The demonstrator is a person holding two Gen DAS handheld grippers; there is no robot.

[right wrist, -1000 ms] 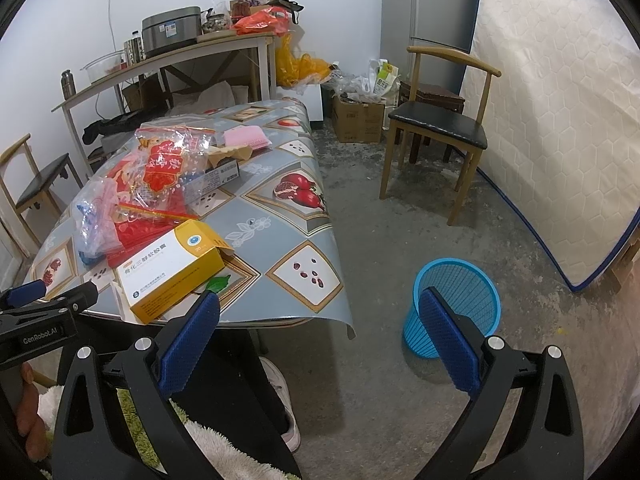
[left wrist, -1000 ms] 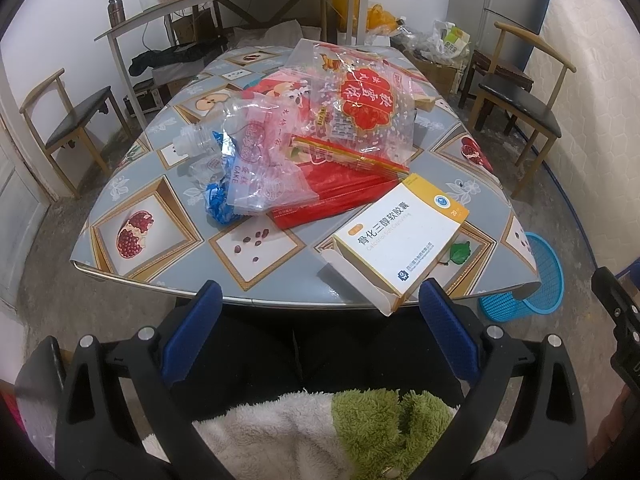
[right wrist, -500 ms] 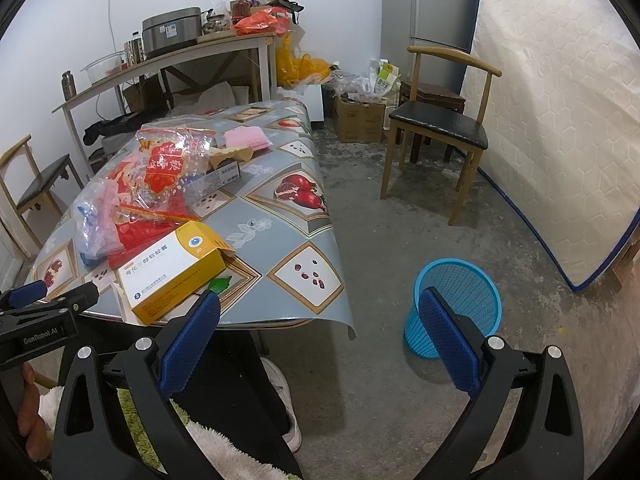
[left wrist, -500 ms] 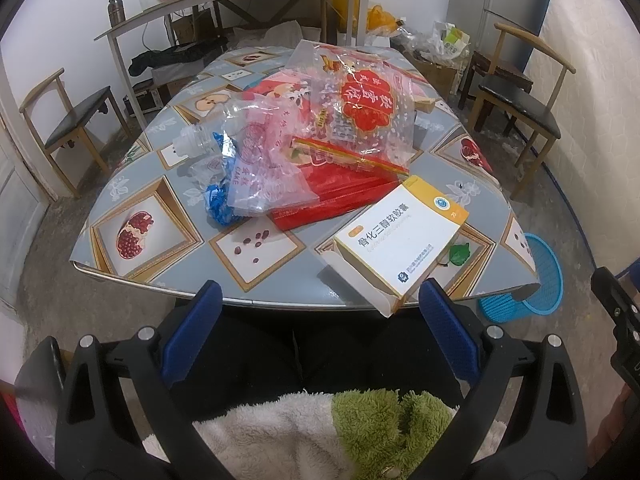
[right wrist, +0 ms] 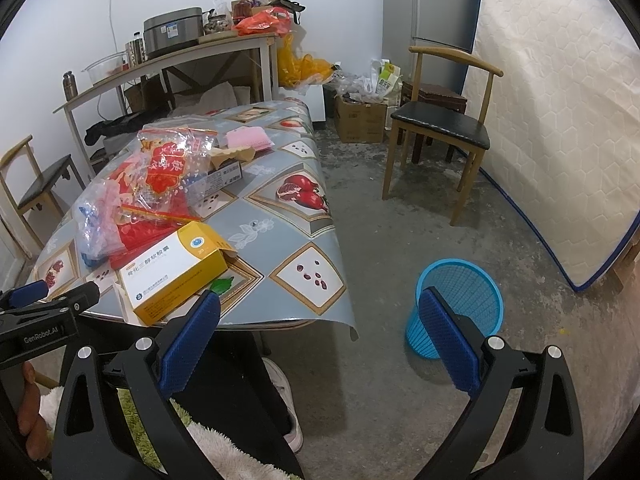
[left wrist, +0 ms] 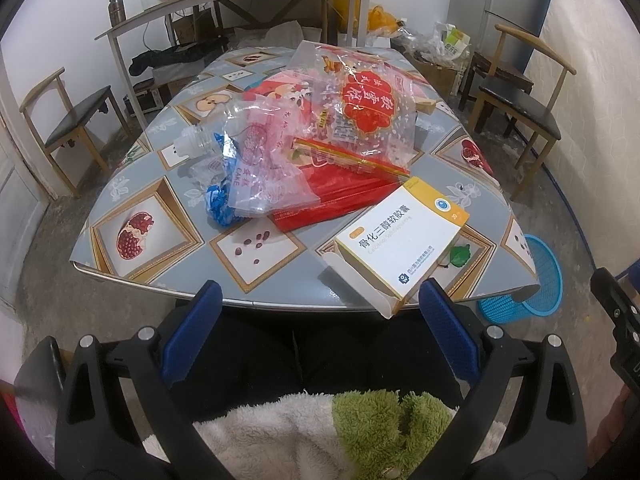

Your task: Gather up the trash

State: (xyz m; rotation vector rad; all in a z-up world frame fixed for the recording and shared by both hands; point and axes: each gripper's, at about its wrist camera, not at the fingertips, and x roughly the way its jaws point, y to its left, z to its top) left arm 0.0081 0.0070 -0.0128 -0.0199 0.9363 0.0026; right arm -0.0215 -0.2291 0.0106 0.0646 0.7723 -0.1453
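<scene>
A yellow and white medicine box (left wrist: pixel 400 240) lies at the table's near edge, also in the right wrist view (right wrist: pixel 176 270). Behind it lie a red packet (left wrist: pixel 336 196), a clear bag with a red print (left wrist: pixel 360 116), a pink-printed clear bag (left wrist: pixel 268 160), a crushed clear bottle (left wrist: pixel 196 144) and a blue wrapper (left wrist: pixel 218 204). A blue mesh trash basket (right wrist: pixel 456 304) stands on the floor right of the table, also in the left wrist view (left wrist: pixel 536 280). My left gripper (left wrist: pixel 320 336) is open and empty, just short of the table edge. My right gripper (right wrist: pixel 320 340) is open and empty, over the floor between table and basket.
The table (left wrist: pixel 160 240) has a grey patterned cloth. A pink pad (right wrist: pixel 248 138) and a small carton (right wrist: pixel 224 172) lie farther back. Wooden chairs stand at the right (right wrist: pixel 444 128) and left (left wrist: pixel 68 128). A mattress (right wrist: pixel 560 120) leans on the right wall. A shelf table (right wrist: pixel 180 60) stands behind.
Both views have shifted only slightly. Nothing on the table has moved and both grippers stay open.
</scene>
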